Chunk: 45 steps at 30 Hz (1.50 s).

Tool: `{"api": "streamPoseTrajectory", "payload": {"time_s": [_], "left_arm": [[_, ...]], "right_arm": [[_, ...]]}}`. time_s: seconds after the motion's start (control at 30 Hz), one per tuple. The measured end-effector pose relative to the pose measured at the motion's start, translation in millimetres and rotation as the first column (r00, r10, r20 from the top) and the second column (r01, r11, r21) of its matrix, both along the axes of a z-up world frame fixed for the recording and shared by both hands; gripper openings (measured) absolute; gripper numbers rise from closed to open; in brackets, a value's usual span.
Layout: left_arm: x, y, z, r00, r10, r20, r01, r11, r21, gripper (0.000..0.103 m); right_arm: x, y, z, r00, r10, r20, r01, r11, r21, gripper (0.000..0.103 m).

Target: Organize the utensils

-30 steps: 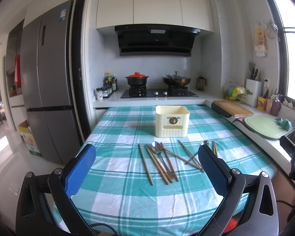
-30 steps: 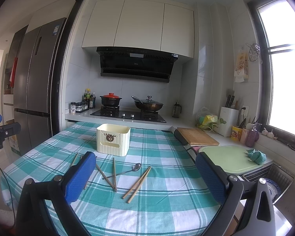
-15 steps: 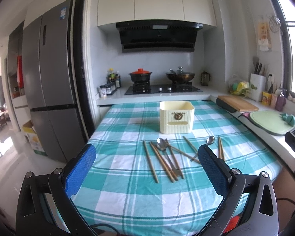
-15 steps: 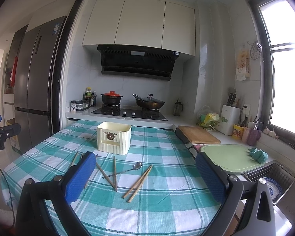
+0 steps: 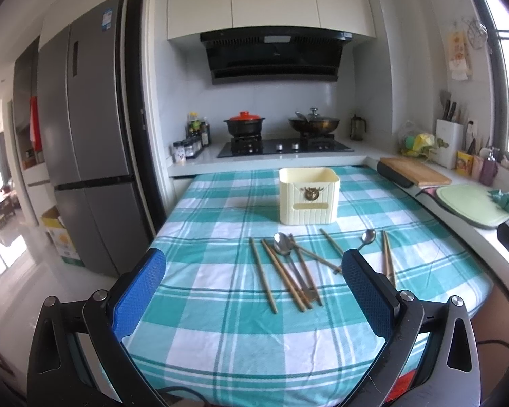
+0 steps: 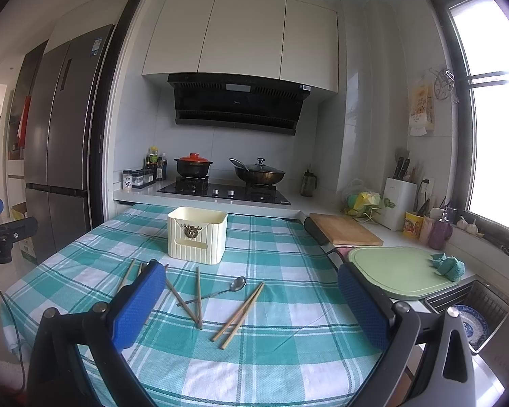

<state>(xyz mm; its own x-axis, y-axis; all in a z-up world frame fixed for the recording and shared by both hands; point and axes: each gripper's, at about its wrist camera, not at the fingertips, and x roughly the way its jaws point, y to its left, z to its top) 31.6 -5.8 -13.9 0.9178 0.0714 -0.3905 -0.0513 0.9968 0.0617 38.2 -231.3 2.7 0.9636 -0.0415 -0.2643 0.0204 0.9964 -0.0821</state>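
Teal-checked cloth-covered counter [image 5: 220, 332]: wooden chopsticks [image 5: 281, 273] and steel spoons [image 5: 282, 243] scattered before cream ribbed plastic holder [image 5: 308, 200]. Left tool [image 5: 252, 291], right tool [image 6: 251, 308] both spread wide, empty. Likely risk: crossed sticks rolling or dragging neighbours when pinched.

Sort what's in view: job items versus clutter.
Job items: chopsticks, two spoons, cream utensil holder, left tool, right tool.
Lying about: wooden cutting board, green board, knife block, wok.
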Motion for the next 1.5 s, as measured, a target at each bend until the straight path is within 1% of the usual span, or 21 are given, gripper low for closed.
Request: {"api": "streamPoseTrajectory", "payload": {"time_s": [0.27, 0.33, 0.37, 0.4, 0.43, 0.5, 0.57, 0.6, 0.7, 0.77, 0.83, 0.9, 0.97, 1.0, 1.03, 1.1, 1.2, 1.3, 1.33, 1.37, 1.5], "left_arm": [[11.6, 4.7, -6.8, 1.0, 0.0, -0.031, 0.0, 1.0, -0.006, 0.103], [23.1, 8.7, -13.4, 0.997, -0.018, -0.075, 0.016, 1.0, -0.022, 0.103], [32.7, 12.1, -19.6, 0.993, -0.031, -0.112, 0.027, 0.999, -0.035, 0.103], [43.3, 15.6, -27.1, 0.987, -0.038, -0.153, 0.031, 0.998, -0.048, 0.103], [52.6, 18.9, -35.1, 0.98, -0.047, -0.192, 0.035, 0.997, -0.065, 0.103], [74.1, 25.3, -52.7, 0.959, -0.071, -0.273, 0.044, 0.994, -0.105, 0.103], [91.6, 29.9, -69.6, 0.942, -0.07, -0.328, 0.03, 0.992, -0.126, 0.103], [99.6, 31.6, -77.5, 0.936, -0.065, -0.346, 0.02, 0.991, -0.132, 0.103], [127.7, 37.9, -99.4, 0.914, -0.05, -0.402, -0.013, 0.988, -0.152, 0.103], [146.6, 41.2, -110.7, 0.902, -0.037, -0.429, -0.035, 0.987, -0.159, 0.103], [164.9, 43.2, -119.7, 0.894, -0.026, -0.447, -0.052, 0.986, -0.161, 0.103], [183.3, 43.5, -127.7, 0.883, -0.011, -0.469, -0.072, 0.984, -0.16, 0.103], [200.0, 46.2, -135.3, 0.877, 0.001, -0.48, -0.086, 0.984, -0.154, 0.103], [209.9, 44.9, -140.2, 0.869, 0.016, -0.494, -0.1, 0.984, -0.144, 0.103], [219.4, 44.9, -143.9, 0.863, 0.019, -0.504, -0.105, 0.984, -0.143, 0.103], [234.0, 42.5, -152.1, 0.855, 0.024, -0.519, -0.11, 0.985, -0.135, 0.103], [252.4, 38.8, -162.2, 0.845, 0.033, -0.533, -0.108, 0.988, -0.109, 0.103], [273.3, 37.1, -175.4, 0.829, 0.059, -0.556, -0.119, 0.99, -0.073, 0.103], [280.4, 37.4, -181.0, 0.82, 0.064, -0.569, -0.122, 0.99, -0.065, 0.103], [284.1, 37.6, -184.3, 0.815, 0.069, -0.576, -0.124, 0.991, -0.058, 0.103], [297.9, 40.3, -198.8, 0.785, 0.095, -0.612, -0.122, 0.993, -0.003, 0.103]], "right_arm": [[8.0, -2.4, -1.9, 1.0, 0.003, -0.023, -0.003, 1.0, -0.003, 0.103], [16.1, -6.9, -4.8, 1.0, 0.004, -0.031, -0.004, 1.0, -0.013, 0.103], [25.7, -10.6, -10.7, 0.999, 0.004, -0.049, -0.006, 0.999, -0.046, 0.103], [33.8, -12.6, -15.4, 0.997, 0.003, -0.073, -0.008, 0.998, -0.068, 0.103], [46.8, -17.0, -24.5, 0.993, 0.004, -0.121, -0.016, 0.996, -0.092, 0.103], [73.7, -28.0, -46.0, 0.974, 0.011, -0.228, -0.034, 0.995, -0.099, 0.103], [100.2, -38.0, -69.5, 0.943, 0.028, -0.33, -0.055, 0.996, -0.074, 0.103], [115.9, -42.7, -83.2, 0.924, 0.049, -0.38, -0.07, 0.997, -0.044, 0.103], [154.5, -50.6, -112.2, 0.879, 0.084, -0.47, -0.076, 0.996, 0.036, 0.102], [177.6, -53.5, -125.6, 0.861, 0.092, -0.5, -0.065, 0.995, 0.072, 0.098], [203.7, -54.6, -138.9, 0.836, 0.084, -0.542, -0.039, 0.995, 0.093, 0.087], [226.1, -55.7, -150.5, 0.812, 0.087, -0.577, -0.022, 0.993, 0.119, 0.082], [245.9, -53.6, -163.4, 0.781, 0.093, -0.618, -0.011, 0.991, 0.135, 0.071], [251.4, -53.4, -167.8, 0.77, 0.094, -0.631, -0.006, 0.99, 0.141, 0.061], [257.2, -52.2, -173.3, 0.757, 0.099, -0.646, -0.002, 0.989, 0.148, 0.058], [263.5, -47.1, -182.3, 0.734, 0.12, -0.668, -0.017, 0.987, 0.158, 0.057], [268.8, -39.4, -193.3, 0.706, 0.147, -0.693, -0.051, 0.986, 0.158, 0.052], [271.1, -33.0, -194.5, 0.704, 0.125, -0.699, -0.087, 0.992, 0.089, 0.05], [272.6, -35.2, -193.3, 0.699, 0.123, -0.704, -0.085, 0.992, 0.088, 0.045], [274.3, -38.3, -192.5, 0.695, 0.116, -0.71, -0.081, 0.993, 0.082, 0.044], [284.1, -55.6, -191.6, 0.673, 0.097, -0.733, -0.075, 0.995, 0.063, 0.043]]}}
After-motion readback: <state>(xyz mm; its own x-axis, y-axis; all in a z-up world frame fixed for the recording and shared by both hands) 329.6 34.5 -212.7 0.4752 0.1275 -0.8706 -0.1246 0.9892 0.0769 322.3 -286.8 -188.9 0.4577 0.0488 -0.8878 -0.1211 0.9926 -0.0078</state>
